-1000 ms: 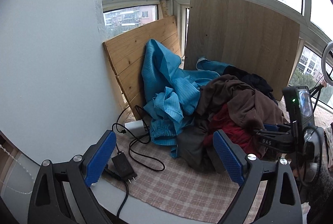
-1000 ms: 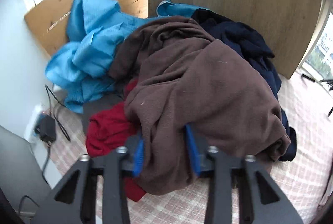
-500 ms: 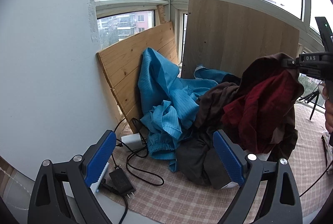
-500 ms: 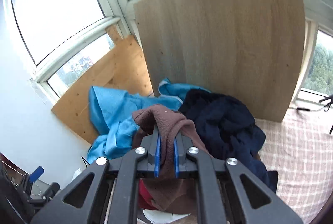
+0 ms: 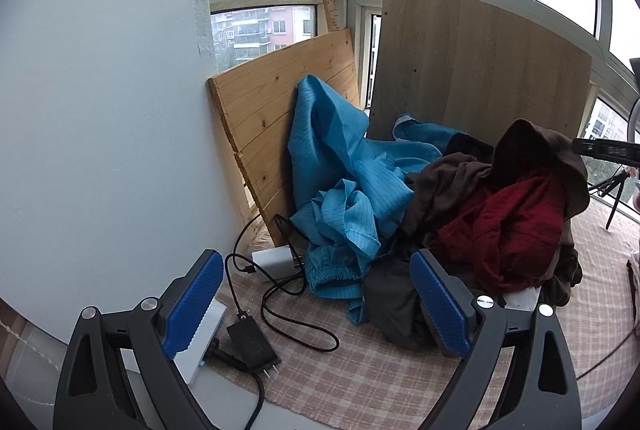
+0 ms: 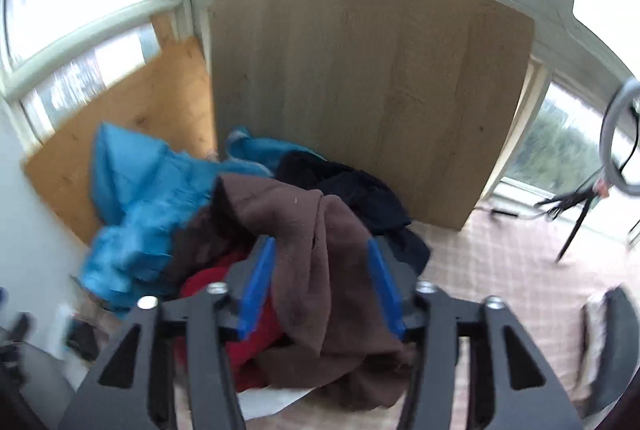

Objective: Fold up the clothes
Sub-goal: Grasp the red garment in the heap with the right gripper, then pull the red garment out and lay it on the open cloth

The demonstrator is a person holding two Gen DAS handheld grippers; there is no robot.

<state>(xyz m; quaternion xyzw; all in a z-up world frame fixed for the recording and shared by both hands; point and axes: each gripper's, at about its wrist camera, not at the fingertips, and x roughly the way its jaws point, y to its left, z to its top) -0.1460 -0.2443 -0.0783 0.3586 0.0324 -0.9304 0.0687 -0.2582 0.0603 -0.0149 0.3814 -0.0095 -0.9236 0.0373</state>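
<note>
A pile of clothes lies on the checked cloth (image 5: 340, 382): a blue garment (image 5: 344, 182), a brown garment (image 5: 532, 158), a red one (image 5: 508, 226), a grey one (image 5: 392, 302) and a dark navy one (image 6: 348, 186). My left gripper (image 5: 316, 302) is open and empty, low in front of the pile. My right gripper (image 6: 320, 282) is open; the brown garment (image 6: 316, 270) drapes loosely between its blue pads (image 6: 256, 286), raised above the pile. In the left wrist view only a dark edge of the right gripper (image 5: 604, 150) shows beside the brown garment's peak.
Two wooden boards (image 5: 280, 110) (image 5: 472, 70) lean against the windows behind the pile. A white adapter (image 5: 276, 258), black cables (image 5: 296, 314) and a black plug (image 5: 252, 346) lie at the left by the white wall (image 5: 100, 110). A tripod (image 6: 580, 206) stands at the right.
My right gripper lifted the brown garment out of the pile while shut on it, then opened its jaws; the cloth now hangs loose between them. The left gripper stayed open, shifting slightly.
</note>
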